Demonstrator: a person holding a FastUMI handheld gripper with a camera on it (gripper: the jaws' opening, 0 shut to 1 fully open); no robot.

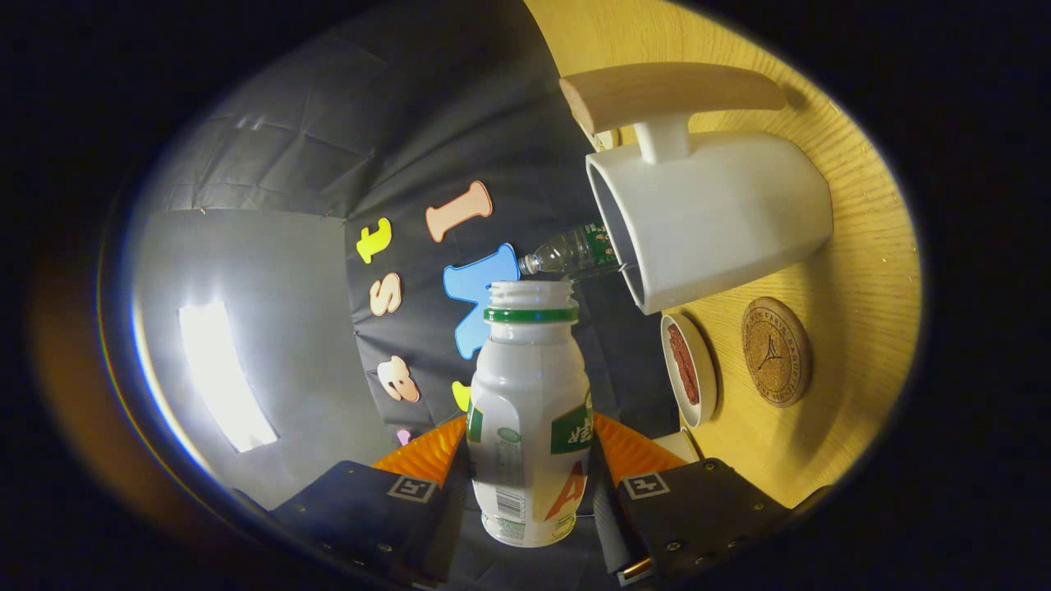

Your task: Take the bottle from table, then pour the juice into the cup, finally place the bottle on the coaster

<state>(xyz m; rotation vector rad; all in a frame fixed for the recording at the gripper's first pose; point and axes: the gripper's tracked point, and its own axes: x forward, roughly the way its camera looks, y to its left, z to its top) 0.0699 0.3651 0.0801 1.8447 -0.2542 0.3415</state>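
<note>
Clearly, in the gripper view, the gripper (530, 472) was pinching the white bottle (530, 427), one finger pressed to each side of its lower body. The bottle had a green ring below its open, capless mouth and a label with green and orange print. Taking the bottle as the landmark: the whole scene looked rotated, so the wooden table (854, 246) rose like a wall beyond and beside the bottle's mouth. The white cup (714, 222), with a wooden handle (669, 90), stood on that table, its open rim facing toward the bottle's mouth and close to it, though not touching. A clear plastic bottle (571, 250) with a green label showed just past the bottle's mouth, partly hidden by the cup's rim. Farther along the table from the cup lay the round cork coaster (776, 351), and between it and the bottle sat a small white dish (688, 369) holding something reddish-brown.
</note>
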